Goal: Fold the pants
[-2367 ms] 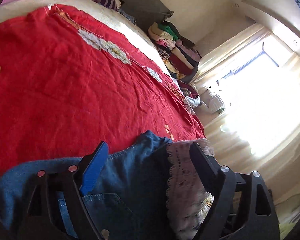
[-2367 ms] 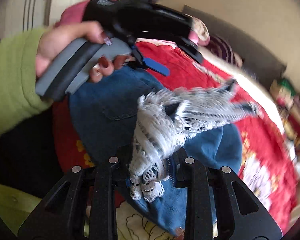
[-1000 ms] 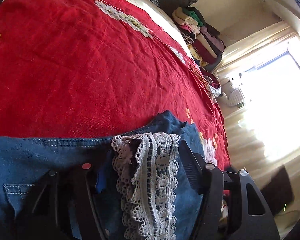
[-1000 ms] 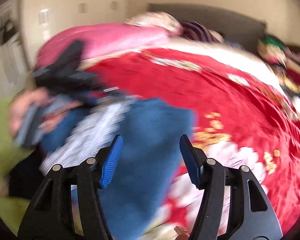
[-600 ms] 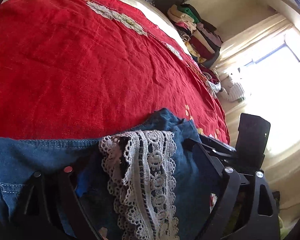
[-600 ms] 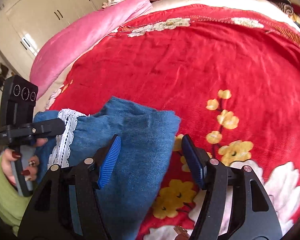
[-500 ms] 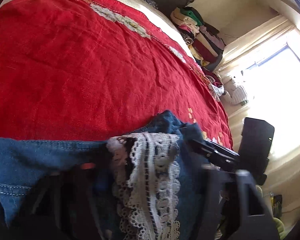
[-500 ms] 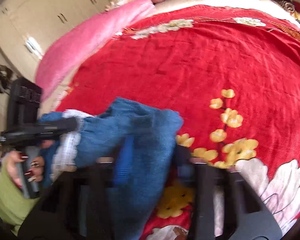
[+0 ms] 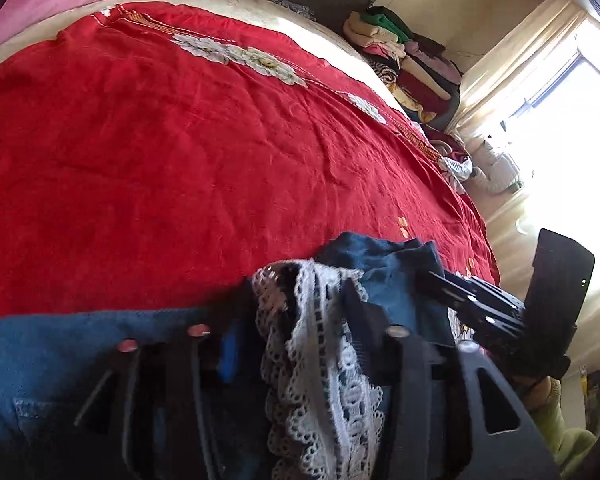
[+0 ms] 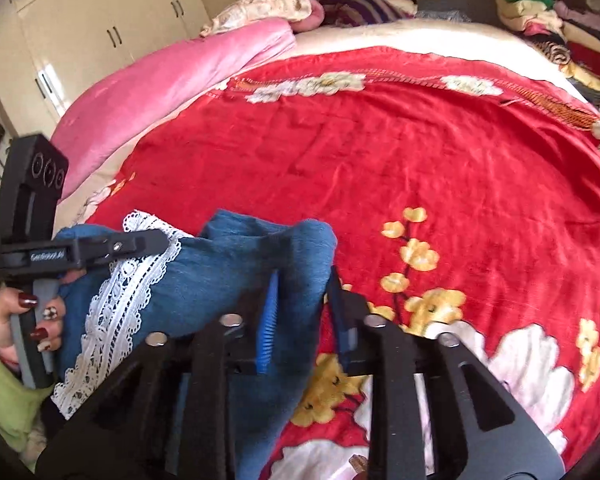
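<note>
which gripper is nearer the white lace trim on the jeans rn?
Left. The left gripper is shut on the lace trim itself. The right gripper clamps plain denim on the jeans, off to the side of the lace.

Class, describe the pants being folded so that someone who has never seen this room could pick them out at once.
Start at the big red floral bedspread. At its near edge lie the pants, gripped by both the left tongs and the right tongs. They are the only blue denim here, trimmed with white lace.
</note>
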Motion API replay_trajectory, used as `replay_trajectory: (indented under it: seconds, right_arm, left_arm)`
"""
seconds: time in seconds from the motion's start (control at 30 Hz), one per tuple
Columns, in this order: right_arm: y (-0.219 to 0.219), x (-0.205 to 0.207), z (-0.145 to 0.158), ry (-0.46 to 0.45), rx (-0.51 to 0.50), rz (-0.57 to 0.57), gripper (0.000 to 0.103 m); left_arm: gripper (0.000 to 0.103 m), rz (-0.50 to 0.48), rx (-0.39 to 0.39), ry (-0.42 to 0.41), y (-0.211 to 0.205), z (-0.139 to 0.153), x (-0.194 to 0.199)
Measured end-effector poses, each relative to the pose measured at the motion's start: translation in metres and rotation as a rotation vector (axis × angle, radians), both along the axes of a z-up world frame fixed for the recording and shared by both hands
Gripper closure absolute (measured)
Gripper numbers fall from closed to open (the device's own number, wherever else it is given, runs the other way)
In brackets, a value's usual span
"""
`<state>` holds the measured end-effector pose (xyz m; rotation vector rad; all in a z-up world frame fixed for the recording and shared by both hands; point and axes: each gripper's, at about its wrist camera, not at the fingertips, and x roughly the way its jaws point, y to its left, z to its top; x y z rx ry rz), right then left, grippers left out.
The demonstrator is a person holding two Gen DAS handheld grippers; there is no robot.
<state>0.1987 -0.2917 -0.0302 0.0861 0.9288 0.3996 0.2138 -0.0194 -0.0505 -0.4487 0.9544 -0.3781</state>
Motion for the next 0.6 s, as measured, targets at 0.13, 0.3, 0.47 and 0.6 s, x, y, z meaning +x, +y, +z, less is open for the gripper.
replay_trajectory:
  seconds: [0.13, 0.3, 0.47, 0.6]
  right_arm:
    - [-0.009, -0.016, 0.013, -0.054, -0.012, -0.027, 0.053]
    - [-0.007, -0.037, 0.022, -0.087, -0.019, -0.010, 0.035]
    - [-0.006, -0.054, 0.027, -0.100, -0.019, -0.007, 0.026]
    - [-0.006, -0.067, 0.030, -0.106, -0.033, -0.005, 0.022]
  left_arm:
    - [0.040, -0.008, 0.077, -0.056, -0.001, 0.014, -0.015]
    - [0.029, -0.008, 0.148, -0.099, -0.003, 0.031, -0.033]
    - [0.023, -0.008, 0.192, -0.108, 0.002, 0.038, -0.050]
    - [0.023, -0.002, 0.199, -0.113, 0.009, 0.041, -0.065]
